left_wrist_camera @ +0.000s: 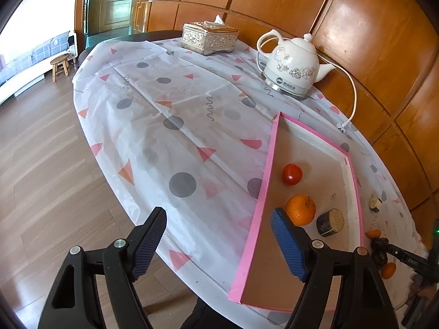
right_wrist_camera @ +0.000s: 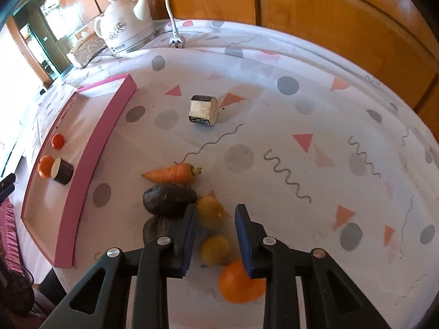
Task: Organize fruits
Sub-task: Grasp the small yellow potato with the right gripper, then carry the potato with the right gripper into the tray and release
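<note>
A pink-rimmed tray (left_wrist_camera: 263,192) holds a red tomato (left_wrist_camera: 292,174), an orange (left_wrist_camera: 300,209) and a dark cut cylinder (left_wrist_camera: 330,222). My left gripper (left_wrist_camera: 218,213) hangs open astride the tray's near rim, holding nothing. In the right wrist view my right gripper (right_wrist_camera: 215,211) is shut to a narrow gap above a cluster on the cloth: two yellow fruits (right_wrist_camera: 211,213), an orange (right_wrist_camera: 238,285), a dark oval piece (right_wrist_camera: 168,198) and a carrot (right_wrist_camera: 172,172). Its pads press on nothing. A pale cut cylinder (right_wrist_camera: 203,111) lies farther off. The tray (right_wrist_camera: 90,148) is to the left.
A white kettle (left_wrist_camera: 293,65) with cord and plug (right_wrist_camera: 177,42) and a silver tissue box (left_wrist_camera: 210,38) stand at the table's far side by the wooden wall. The patterned tablecloth (left_wrist_camera: 178,126) drops off at the left edge above the wood floor. A stool (left_wrist_camera: 60,65) stands beyond.
</note>
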Available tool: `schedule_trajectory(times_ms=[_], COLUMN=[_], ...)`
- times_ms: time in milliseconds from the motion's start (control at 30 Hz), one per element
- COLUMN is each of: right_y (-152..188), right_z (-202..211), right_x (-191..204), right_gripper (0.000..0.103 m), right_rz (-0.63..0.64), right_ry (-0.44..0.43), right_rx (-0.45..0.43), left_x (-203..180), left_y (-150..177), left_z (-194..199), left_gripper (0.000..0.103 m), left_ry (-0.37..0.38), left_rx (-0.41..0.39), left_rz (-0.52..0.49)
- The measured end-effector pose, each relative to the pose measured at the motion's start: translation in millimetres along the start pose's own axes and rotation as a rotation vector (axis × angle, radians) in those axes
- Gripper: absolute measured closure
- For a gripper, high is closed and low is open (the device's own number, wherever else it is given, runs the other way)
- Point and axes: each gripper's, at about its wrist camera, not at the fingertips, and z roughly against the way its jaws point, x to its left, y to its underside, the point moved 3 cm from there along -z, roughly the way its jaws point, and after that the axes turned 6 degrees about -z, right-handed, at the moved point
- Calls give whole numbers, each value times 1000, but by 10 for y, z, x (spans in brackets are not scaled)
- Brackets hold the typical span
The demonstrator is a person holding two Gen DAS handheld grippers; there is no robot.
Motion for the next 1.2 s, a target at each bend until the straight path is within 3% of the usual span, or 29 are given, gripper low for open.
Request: schedule_trajectory(times_ms=[200, 300, 567, 767, 967, 1200], right_y=[-42, 19, 52, 43, 95, 269], right_z=[-141, -267, -175, 226, 438, 367], right_x=[43, 122, 48, 113, 492, 1378], right_gripper=[76, 76, 78, 78, 78, 78], right_rz=[-12, 20, -27, -55, 18, 171], right_ry=[-61, -30, 0, -10, -79, -210], right_rx=[52, 88, 22, -104, -147, -102], left_x=[39, 24, -29, -72, -97, -166], left_y=[22, 36, 32, 26, 23, 18], left_z=[2, 0, 83, 124, 194, 277], left_gripper=[24, 23, 23, 20, 17, 14], left_ry=[-12, -14, -23, -20, -22, -27], left_rx=[2, 4, -33, -54, -83, -122], left_rz=[16, 13, -20, -45, -62, -102])
